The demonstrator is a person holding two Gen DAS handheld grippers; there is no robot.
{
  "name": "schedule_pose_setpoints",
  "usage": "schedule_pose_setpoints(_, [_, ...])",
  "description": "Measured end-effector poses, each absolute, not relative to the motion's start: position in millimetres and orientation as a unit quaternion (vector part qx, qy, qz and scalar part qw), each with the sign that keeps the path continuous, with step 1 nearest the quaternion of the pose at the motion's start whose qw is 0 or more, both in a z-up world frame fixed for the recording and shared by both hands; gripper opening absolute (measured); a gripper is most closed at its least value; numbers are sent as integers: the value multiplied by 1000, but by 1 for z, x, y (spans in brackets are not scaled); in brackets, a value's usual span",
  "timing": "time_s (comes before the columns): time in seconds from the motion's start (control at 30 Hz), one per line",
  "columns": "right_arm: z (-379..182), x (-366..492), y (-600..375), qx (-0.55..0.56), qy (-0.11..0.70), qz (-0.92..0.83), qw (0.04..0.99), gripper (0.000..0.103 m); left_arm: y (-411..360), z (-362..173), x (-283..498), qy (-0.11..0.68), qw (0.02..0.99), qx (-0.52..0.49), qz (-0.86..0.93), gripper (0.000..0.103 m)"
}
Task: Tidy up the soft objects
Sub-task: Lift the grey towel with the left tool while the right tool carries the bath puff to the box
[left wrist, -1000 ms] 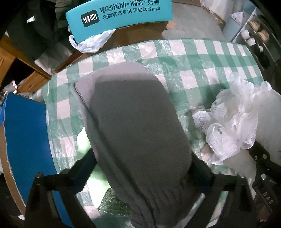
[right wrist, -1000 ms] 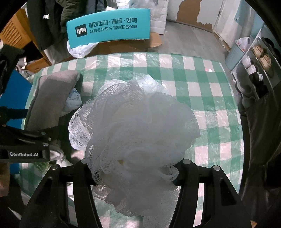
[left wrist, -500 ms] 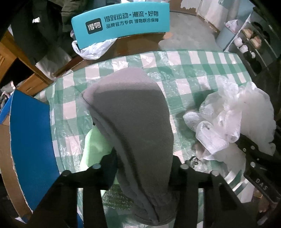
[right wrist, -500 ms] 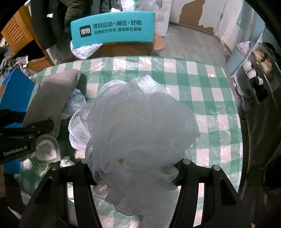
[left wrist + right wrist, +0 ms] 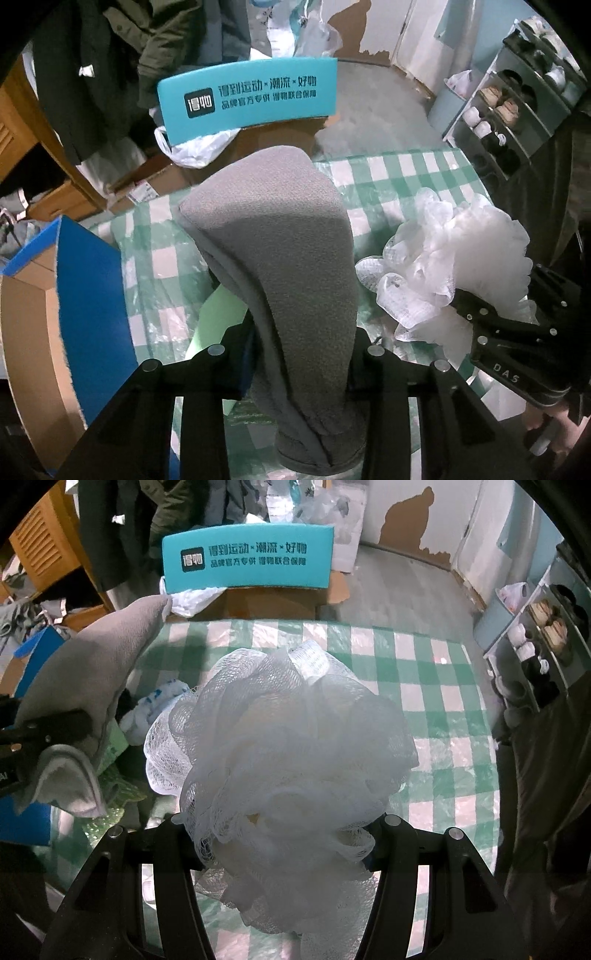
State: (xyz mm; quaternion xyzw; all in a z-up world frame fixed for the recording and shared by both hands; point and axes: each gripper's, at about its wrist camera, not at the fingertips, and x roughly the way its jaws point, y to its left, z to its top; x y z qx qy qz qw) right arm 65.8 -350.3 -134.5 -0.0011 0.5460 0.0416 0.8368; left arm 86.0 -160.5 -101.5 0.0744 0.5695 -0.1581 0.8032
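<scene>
Change since a second ago: my left tool [image 5: 303,350] has lifted the grey fleece cloth [image 5: 280,236] higher, so its far end now reaches past the counter edge in my left view; the loofah looks unchanged in my right view.
Left tool: I have it pinching the grey fleece cloth near its lower end, fingers pressed into the fabric on both sides; the cloth stands up and arches forward.
Right tool: my right tool [image 5: 284,834] is clamped on the white mesh loofah [image 5: 284,746], which bulges out above the fingers and hangs a little below them.
Loofah position: held over the green checked counter [image 5: 436,709], to the right of the cloth.
Cloth seen from right: grey fleece cloth [image 5: 88,668] sits at my left edge, its pale lining showing at the gripped end.
Under the cloth: a pale green item [image 5: 218,314] and a blue-and-white bundle [image 5: 155,705] lie on the counter.
Left side: blue cardboard box [image 5: 88,295] beside the counter.
Beyond: teal sign [image 5: 247,99] with printed characters.
</scene>
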Motion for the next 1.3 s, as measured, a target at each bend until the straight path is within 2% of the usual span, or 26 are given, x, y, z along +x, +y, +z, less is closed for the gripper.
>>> schedule_pose_setpoints(0.3, [-111,61,-340,-12,525,45,850,57,-148,-88,79,548,818,84,-152,32])
schedule_pose_setpoints(1.3, [-49,49,-300,-25,473,74,877,57,-96,-47,49,488,855,123,-128,32])
